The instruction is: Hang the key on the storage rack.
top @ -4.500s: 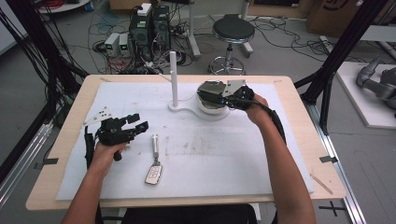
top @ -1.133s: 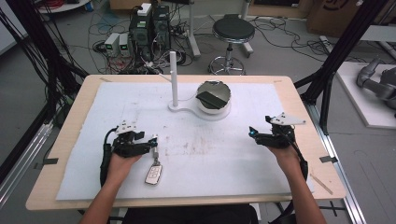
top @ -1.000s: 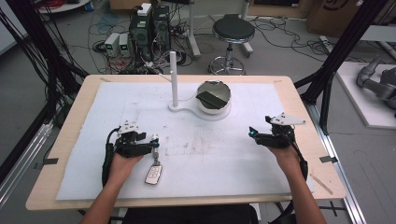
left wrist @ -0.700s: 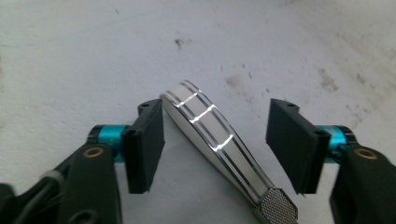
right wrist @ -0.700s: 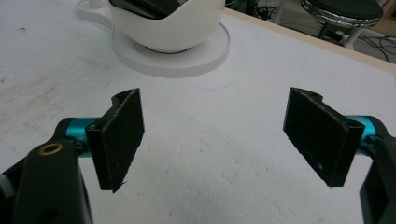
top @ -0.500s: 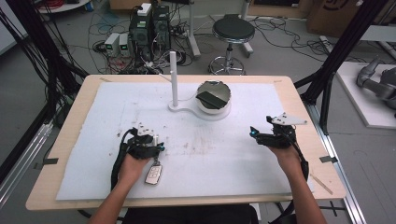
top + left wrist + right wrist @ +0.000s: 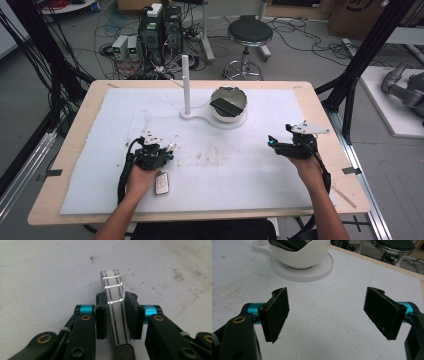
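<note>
**Three cameras, one shared tabletop**

Looking forward and down from above onto the whole tabletop. Riding low on the left gripper, staring close along its fingers at white surface. Riding on the right gripper, facing the white bowl, also sitting mid-table in the high view.
</note>
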`<state>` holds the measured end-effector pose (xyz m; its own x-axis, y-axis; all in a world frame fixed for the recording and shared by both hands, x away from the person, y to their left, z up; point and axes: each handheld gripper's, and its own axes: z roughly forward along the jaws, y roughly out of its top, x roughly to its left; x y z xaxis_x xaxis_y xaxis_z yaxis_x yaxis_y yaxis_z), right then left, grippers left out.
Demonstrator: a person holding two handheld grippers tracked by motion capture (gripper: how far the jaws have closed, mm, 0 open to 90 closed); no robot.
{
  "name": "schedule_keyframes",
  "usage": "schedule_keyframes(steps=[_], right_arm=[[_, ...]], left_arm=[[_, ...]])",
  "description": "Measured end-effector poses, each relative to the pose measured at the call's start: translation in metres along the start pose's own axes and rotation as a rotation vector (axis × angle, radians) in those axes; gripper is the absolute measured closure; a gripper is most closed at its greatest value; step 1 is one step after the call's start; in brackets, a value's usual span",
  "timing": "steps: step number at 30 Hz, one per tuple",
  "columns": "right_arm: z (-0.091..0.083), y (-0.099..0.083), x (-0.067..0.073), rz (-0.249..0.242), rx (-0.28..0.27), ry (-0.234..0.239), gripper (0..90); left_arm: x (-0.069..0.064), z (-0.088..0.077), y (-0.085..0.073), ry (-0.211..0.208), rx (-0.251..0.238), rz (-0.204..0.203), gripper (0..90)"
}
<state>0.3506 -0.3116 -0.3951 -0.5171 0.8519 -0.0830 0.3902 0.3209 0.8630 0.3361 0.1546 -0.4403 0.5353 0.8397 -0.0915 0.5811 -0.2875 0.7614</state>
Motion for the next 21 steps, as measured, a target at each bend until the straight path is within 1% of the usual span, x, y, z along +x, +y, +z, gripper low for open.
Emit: schedule_keyframes(steps=[2,4,6,8,10,11,13,14,17,19,21], right_arm=[[0.000,0.000,-0.001,-0.001,-0.003,-0.003,20.9],[0.000,0.000,-0.001,0.003,-0.002,-0.002,20.9],[0.000,0.000,-0.001,0.000,-0.003,0.000,20.9],[0.000,0.001,0.000,0.000,-0.003,0.002,20.9],[0.000,0.002,0.000,-0.004,-0.005,0.003,20.9],[0.000,0.002,0.000,-0.001,-0.007,0.003,20.9],[0.000,0.003,0.001,0.002,-0.008,0.003,20.9],[-0.001,0.003,0.000,0.002,-0.008,0.004,20.9],[-0.001,0.004,0.000,0.002,-0.019,0.003,20.9],[-0.001,0.005,0.000,-0.001,-0.024,0.003,20.9],[-0.001,0.005,0.000,-0.002,-0.026,-0.001,20.9]], left_arm=[[0.002,-0.003,0.002,-0.023,-0.037,-0.006,74.0],[0.004,-0.008,0.005,-0.054,-0.085,-0.010,74.0],[0.007,-0.014,0.010,-0.098,-0.150,-0.010,74.0],[0.008,-0.020,0.015,-0.127,-0.195,-0.004,74.1],[0.010,-0.026,0.021,-0.165,-0.250,0.004,74.1],[0.012,-0.030,0.025,-0.190,-0.278,0.011,74.1],[0.016,-0.034,0.031,-0.218,-0.312,0.001,74.1],[0.018,-0.036,0.035,-0.229,-0.329,0.002,74.1],[0.023,-0.040,0.046,-0.252,-0.353,0.006,74.2],[0.028,-0.044,0.055,-0.274,-0.385,0.010,74.2],[0.031,-0.047,0.063,-0.289,-0.405,0.014,74.3]])
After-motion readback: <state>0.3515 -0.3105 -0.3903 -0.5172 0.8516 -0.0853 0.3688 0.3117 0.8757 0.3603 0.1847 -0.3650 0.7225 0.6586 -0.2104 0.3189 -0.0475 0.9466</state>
